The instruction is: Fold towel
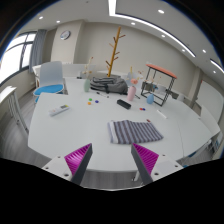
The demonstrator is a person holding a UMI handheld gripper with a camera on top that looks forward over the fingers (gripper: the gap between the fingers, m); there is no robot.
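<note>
White tabletop (95, 125) fills most of what I see, set in an office room with ceiling light strips, a window off to one side and a wall clock (65, 33) high on the far wall. My gripper (111, 158) hangs above the near part of the table with its two fingers spread wide, pink pads (79, 156) facing each other and nothing held between them. I see the towel (134, 131), grey with stripes, lying flat on the table just ahead of the fingers, a little toward the right finger and clear of both tips. Beyond it a black remote-like object (124, 103) rests on the surface, with some bottles (150, 97) near a small red-framed rack (158, 77). Farther back stands a wooden coat tree (115, 52) over a grey heap of items (103, 80). A blue chair (50, 82) sits at the table's far side by the window, and a small white object (60, 110) lies on the table near it
</note>
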